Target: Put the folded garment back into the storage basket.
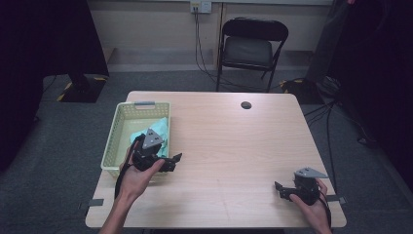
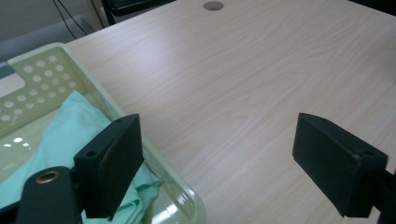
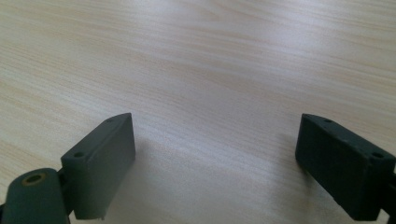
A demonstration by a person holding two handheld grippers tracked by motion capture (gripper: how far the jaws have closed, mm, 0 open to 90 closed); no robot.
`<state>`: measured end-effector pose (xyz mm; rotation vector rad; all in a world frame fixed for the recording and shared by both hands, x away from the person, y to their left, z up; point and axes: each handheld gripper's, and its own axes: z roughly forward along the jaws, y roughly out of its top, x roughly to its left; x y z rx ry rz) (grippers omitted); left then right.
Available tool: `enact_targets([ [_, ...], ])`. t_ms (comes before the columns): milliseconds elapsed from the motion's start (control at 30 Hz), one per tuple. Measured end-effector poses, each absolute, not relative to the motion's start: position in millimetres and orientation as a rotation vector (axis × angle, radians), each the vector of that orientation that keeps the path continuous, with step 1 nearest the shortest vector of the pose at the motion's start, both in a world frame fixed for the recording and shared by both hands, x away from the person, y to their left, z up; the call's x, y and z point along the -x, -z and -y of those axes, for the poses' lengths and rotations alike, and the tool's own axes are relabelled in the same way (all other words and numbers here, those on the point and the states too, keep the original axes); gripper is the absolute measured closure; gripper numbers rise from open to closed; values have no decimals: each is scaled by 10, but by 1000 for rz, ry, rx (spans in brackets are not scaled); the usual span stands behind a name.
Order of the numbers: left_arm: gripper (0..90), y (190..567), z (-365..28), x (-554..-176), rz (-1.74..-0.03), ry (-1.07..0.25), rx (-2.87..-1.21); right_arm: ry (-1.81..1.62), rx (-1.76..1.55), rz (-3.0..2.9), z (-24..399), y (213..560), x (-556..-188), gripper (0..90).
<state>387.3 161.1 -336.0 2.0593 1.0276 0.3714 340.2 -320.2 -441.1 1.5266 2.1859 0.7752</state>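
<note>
A pale green perforated basket (image 1: 113,141) stands at the table's left side with a mint-green cloth (image 1: 160,127) lying inside. My left gripper (image 1: 176,159) hovers over the basket's near right corner, jaws wide open with nothing between them. In the left gripper view the left gripper (image 2: 217,149) straddles the basket rim (image 2: 114,109), with the cloth (image 2: 70,128) under the left jaw and bare table under the right one. My right gripper (image 1: 277,187) rests low near the table's front right, open and empty; in the right gripper view the right gripper (image 3: 215,144) frames plain wood.
The light wooden table (image 1: 229,146) has a round cable hole (image 1: 246,105) near its far edge. A black folding chair (image 1: 249,48) stands beyond the table, and cables (image 1: 311,87) run across the grey floor at the right.
</note>
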Motion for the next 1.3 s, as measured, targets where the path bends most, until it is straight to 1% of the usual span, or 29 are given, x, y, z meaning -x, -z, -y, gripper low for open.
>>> enact_targets([
  [900, 160, 3715, -1387, -3402, -1003, -323, -2144, -775, -1527, -2186, 3202, 4411, -3402, 112],
  [1300, 162, 3930, -1365, -3309, -1011, -280, -2187, -775, -1528, -2186, 3201, 4411, -3402, 113],
])
